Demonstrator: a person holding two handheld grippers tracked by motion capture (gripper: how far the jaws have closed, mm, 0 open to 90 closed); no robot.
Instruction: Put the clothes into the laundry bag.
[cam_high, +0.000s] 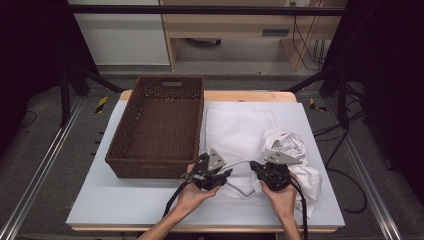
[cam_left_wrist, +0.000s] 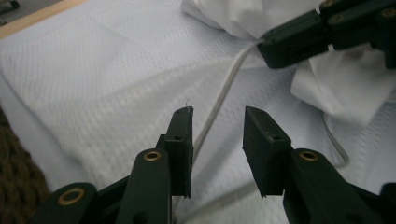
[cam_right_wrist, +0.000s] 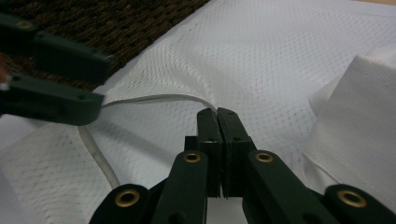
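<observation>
- Your right tongs (cam_right_wrist: 218, 114) are closed on a white cord (cam_right_wrist: 154, 99), pinching it at their tips
- Your left tongs (cam_left_wrist: 217, 123) stand open, pressing on nothing; the cord (cam_left_wrist: 223, 91) runs below the gap between the jaws
- The cord stretches between both tongs over a flat white mesh cloth (cam_high: 239, 131) on the counter (cam_high: 115, 197)
- A crumpled white cloth (cam_high: 295, 155) sits just beside your right tongs
- A brown wicker basket (cam_high: 159, 167) stands left of the mesh cloth, touching its edge

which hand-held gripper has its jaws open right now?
The left hand-held gripper: a clear gap between its jaws, the white cord passing beneath. The right hand-held gripper is clamped shut on that cord.
</observation>
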